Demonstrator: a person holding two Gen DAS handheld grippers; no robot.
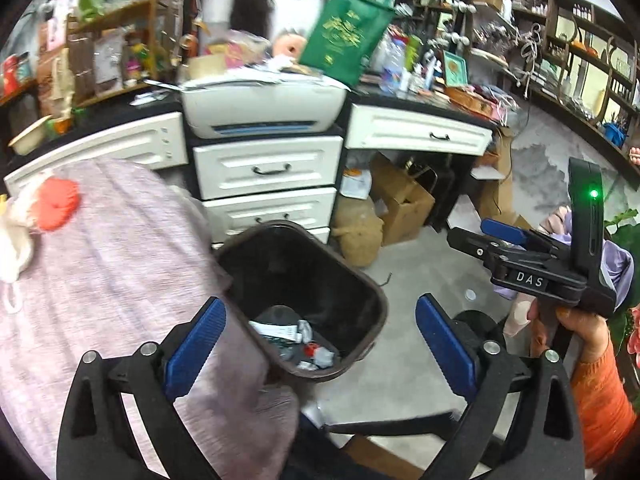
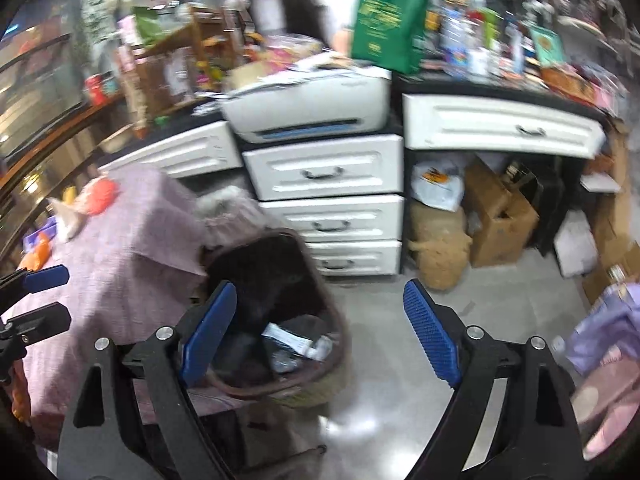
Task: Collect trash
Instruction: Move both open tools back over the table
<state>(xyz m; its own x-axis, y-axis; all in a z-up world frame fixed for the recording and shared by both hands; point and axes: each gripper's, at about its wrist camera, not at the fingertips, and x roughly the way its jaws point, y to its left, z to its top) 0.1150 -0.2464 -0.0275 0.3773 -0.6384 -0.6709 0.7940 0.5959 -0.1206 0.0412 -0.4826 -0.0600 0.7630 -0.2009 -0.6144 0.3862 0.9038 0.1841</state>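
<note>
- You have two grippers in view — left gripper (image 1: pixel 320 344) and right gripper (image 2: pixel 316 332) — each with two blue pads.
- One dark trash bin (image 1: pixel 360 280), holding several scraps; exact number cannot be told.
- One printer (image 1: pixel 264 108).
- One green bag (image 1: pixel 344 36).
- White drawer fronts (image 2: pixel 324 172): you can count six, three of them stacked under the printer.
- Cardboard boxes (image 2: pixel 500 224) under the desk: at least two.

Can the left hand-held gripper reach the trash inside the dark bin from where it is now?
Probably yes. The left hand-held gripper is open and empty, right above the bin, whose mouth is uncovered, so the trash at its bottom lies exposed. Only the bin's depth could hinder it.
</note>
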